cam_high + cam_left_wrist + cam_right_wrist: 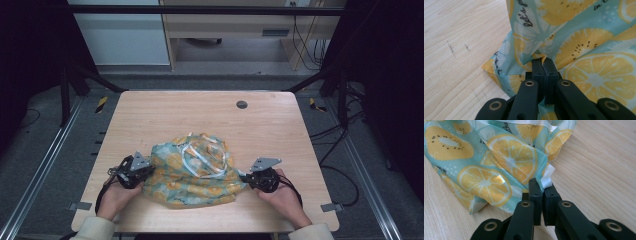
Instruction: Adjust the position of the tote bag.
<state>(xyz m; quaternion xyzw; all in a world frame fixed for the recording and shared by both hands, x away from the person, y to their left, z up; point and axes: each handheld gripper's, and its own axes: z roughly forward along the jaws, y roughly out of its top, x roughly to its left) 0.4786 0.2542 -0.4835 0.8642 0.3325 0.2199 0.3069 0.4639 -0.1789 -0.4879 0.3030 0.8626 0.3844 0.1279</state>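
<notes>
I have the lemon-print cloth bag [192,172] pinched at two opposite edges, and I judge the reason is plain: a limp, crumpled thing like this only flattens or opens out when it is pulled from both ends at once. It lies bunched on the near half of the wooden table [200,107], between my two hands, with its white straps [202,157] tangled loosely on top. My left gripper [543,62] has its jaws squeezed together on a gathered fold of the fabric near the bag's left corner; in the left gripper view the cloth puckers right at the tips and fans upward from them, so the pinch carries real tension. My right gripper [541,185] is likewise clamped, its tips biting the hem where a bit of white binding tape [547,178] pokes out beside the printed edge, though a thin gap shows lower down between the pads, so that hold looks the slighter of the two to me. Both my hands sit low, close to the tabletop, the left hand [117,195] and the right hand [282,195] coming in from the near edge with forearms angled inward, each gripper pointing level toward the bag from its own side, wrists kept flat so the grey plates face upward
</notes>
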